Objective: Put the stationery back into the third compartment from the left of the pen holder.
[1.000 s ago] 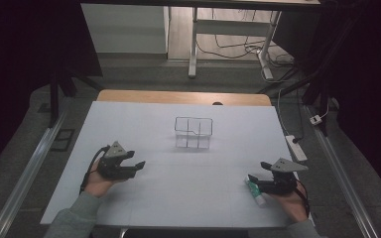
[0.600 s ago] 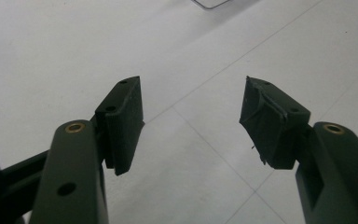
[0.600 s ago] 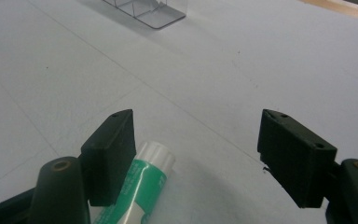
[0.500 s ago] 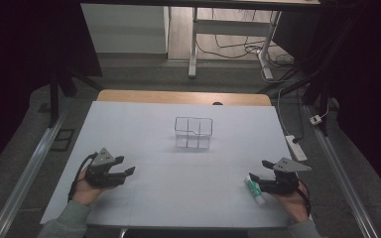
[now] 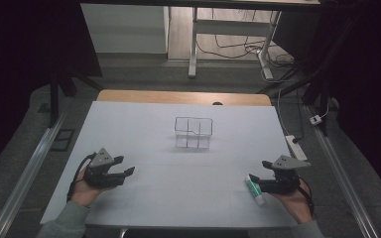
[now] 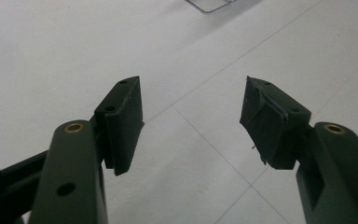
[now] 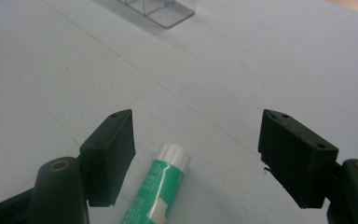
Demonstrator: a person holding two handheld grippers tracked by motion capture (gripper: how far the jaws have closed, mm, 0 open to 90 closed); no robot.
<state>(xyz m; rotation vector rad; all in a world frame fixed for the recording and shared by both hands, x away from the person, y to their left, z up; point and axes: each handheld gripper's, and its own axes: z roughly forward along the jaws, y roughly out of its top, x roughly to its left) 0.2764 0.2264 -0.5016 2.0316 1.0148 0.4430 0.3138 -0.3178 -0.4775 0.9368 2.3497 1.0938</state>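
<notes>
Tube [image 7: 161, 186], green and white with a white cap, one item. Lies flat on the white table [image 5: 144, 129] toward 4 o'clock of its centre, cap pointing away from the person. Right gripper [image 7: 196, 158] straddles it with jaws spread wide and nothing held, the tube nearer the left-hand jaw; likely lined up for a pick. Clear divided organiser [image 5: 194, 133], empty, stands near table centre, at 11 o'clock from the tube and well apart; probably the receptacle. Left gripper [image 5: 121, 170], at 8 o'clock of centre, also agape and empty, resting idle. Right gripper view reveals the tube's cap and banding; high view gives the overall layout.
</notes>
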